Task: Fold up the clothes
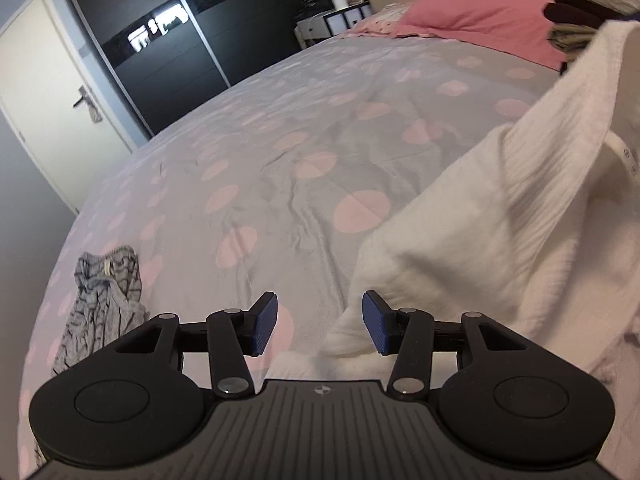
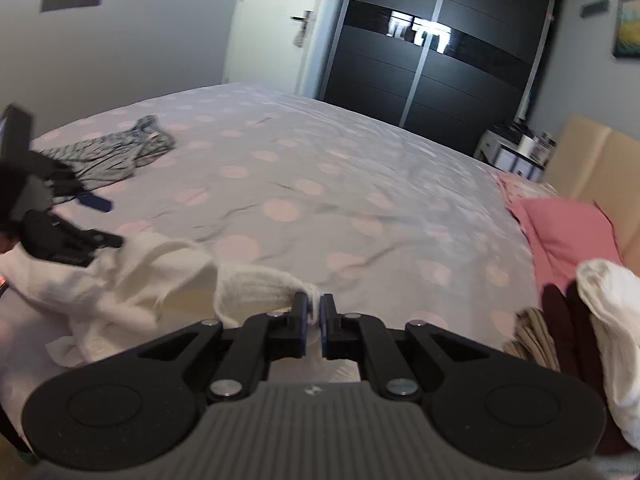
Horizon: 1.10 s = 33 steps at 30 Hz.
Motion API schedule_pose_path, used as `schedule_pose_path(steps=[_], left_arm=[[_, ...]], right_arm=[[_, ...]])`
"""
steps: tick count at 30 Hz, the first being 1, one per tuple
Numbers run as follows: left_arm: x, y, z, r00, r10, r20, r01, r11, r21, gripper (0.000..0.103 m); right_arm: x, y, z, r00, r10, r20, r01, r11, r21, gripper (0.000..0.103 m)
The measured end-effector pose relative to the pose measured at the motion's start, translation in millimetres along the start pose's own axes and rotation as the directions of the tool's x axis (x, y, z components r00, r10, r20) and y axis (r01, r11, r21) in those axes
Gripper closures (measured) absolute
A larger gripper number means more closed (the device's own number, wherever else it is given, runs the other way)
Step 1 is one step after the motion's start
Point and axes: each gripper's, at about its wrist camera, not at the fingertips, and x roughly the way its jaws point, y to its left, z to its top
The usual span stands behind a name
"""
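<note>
A white ribbed garment (image 1: 500,216) lies partly lifted over the grey bedspread with pink dots (image 1: 280,152). My left gripper (image 1: 319,324) is open, its blue pads either side of a low white edge of the garment. In the right wrist view my right gripper (image 2: 314,316) is shut on a corner of the white garment (image 2: 168,280), which stretches left toward the left gripper (image 2: 80,216). A crumpled grey striped garment (image 1: 102,300) lies at the bed's left edge; it also shows in the right wrist view (image 2: 120,152).
A stack of folded clothes (image 2: 584,320) with a white piece on top sits by the pink pillow (image 1: 476,20) and beige headboard (image 2: 580,160). A dark sliding wardrobe (image 2: 436,52), a white door (image 1: 52,92) and a bedside table (image 2: 512,152) stand beyond the bed.
</note>
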Motion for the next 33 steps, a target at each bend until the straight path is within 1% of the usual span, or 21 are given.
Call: schedule_pose_path(steps=[3, 4, 6, 9, 12, 13, 14, 15, 16, 17, 18, 19, 20, 21, 22, 23, 24, 29, 30, 31, 33], left_arm=[[-5, -17, -3, 0.999, 0.003, 0.032, -0.007, 0.993, 0.114, 0.058], [-6, -24, -4, 0.999, 0.003, 0.044, -0.009, 0.988, 0.156, 0.058], [-8, -37, -7, 0.997, -0.021, 0.076, 0.002, 0.971, 0.241, 0.058], [-11, -59, -13, 0.992, -0.056, 0.111, 0.011, 0.930, 0.368, 0.058], [-7, -76, -20, 0.991, -0.058, 0.117, -0.003, 0.886, 0.464, 0.058], [-4, -81, -22, 0.991, -0.059, 0.123, -0.009, 0.872, 0.489, 0.058], [-3, -86, -24, 0.988, -0.056, 0.141, -0.026, 0.853, 0.522, 0.058], [-2, -92, -27, 0.985, -0.054, 0.163, -0.047, 0.829, 0.557, 0.059], [-1, -99, -31, 0.979, -0.050, 0.199, -0.082, 0.794, 0.602, 0.059], [-1, -106, -36, 0.970, -0.048, 0.236, -0.121, 0.752, 0.648, 0.059], [0, -114, -41, 0.962, -0.047, 0.270, -0.161, 0.700, 0.696, 0.059], [3, -123, -47, 0.954, -0.052, 0.296, -0.195, 0.642, 0.741, 0.059], [8, -129, -52, 0.954, -0.058, 0.296, -0.203, 0.602, 0.772, 0.059], [14, -134, -56, 0.956, -0.064, 0.287, -0.202, 0.568, 0.798, 0.059], [20, -136, -57, 0.958, -0.066, 0.277, -0.196, 0.554, 0.809, 0.059], [27, -138, -58, 0.961, -0.067, 0.267, -0.189, 0.547, 0.816, 0.059], [33, -139, -58, 0.963, -0.066, 0.260, -0.184, 0.545, 0.818, 0.059], [58, -142, -50, 0.969, -0.067, 0.239, -0.165, 0.547, 0.820, 0.059], [62, -143, -47, 0.970, -0.067, 0.234, -0.160, 0.551, 0.819, 0.061], [65, -143, -44, 0.972, -0.073, 0.221, -0.143, 0.562, 0.814, 0.072], [67, -139, -34, 0.978, -0.101, 0.182, -0.085, 0.605, 0.791, 0.084]], right_arm=[[9, -17, -8, 0.999, -0.017, -0.044, 0.020, 0.998, 0.058, 0.096], [12, -22, -11, 0.998, -0.020, -0.057, 0.025, 0.997, 0.076, 0.096], [17, -24, -17, 0.997, -0.023, -0.076, 0.030, 0.996, 0.089, 0.096], [23, -27, -24, 0.995, -0.036, -0.097, 0.046, 0.994, 0.101, 0.096], [24, -32, -26, 0.994, -0.043, -0.100, 0.055, 0.991, 0.121, 0.096], [25, -34, -27, 0.994, -0.045, -0.101, 0.057, 0.990, 0.127, 0.096], [26, -34, -27, 0.994, -0.044, -0.104, 0.057, 0.990, 0.131, 0.096], [28, -35, -28, 0.993, -0.043, -0.107, 0.057, 0.989, 0.134, 0.096], [29, -36, -29, 0.993, -0.042, -0.110, 0.057, 0.989, 0.138, 0.096], [30, -37, -29, 0.993, -0.041, -0.112, 0.056, 0.988, 0.141, 0.096], [31, -37, -30, 0.993, -0.040, -0.115, 0.056, 0.988, 0.145, 0.095], [32, -38, -31, 0.992, -0.039, -0.118, 0.056, 0.987, 0.148, 0.096], [34, -39, -31, 0.992, -0.038, -0.120, 0.056, 0.987, 0.152, 0.095], [35, -39, -32, 0.992, -0.036, -0.122, 0.055, 0.987, 0.154, 0.095], [37, -40, -33, 0.992, -0.034, -0.124, 0.054, 0.986, 0.156, 0.095], [38, -40, -33, 0.991, -0.032, -0.126, 0.051, 0.986, 0.158, 0.095], [39, -40, -33, 0.991, -0.028, -0.128, 0.049, 0.986, 0.158, 0.095], [47, -41, -38, 0.989, -0.021, -0.143, 0.044, 0.987, 0.157, 0.095], [49, -42, -39, 0.989, -0.020, -0.147, 0.044, 0.986, 0.159, 0.095], [51, -42, -40, 0.989, -0.019, -0.150, 0.043, 0.986, 0.162, 0.095], [55, -44, -41, 0.988, -0.017, -0.155, 0.043, 0.986, 0.163, 0.095]])
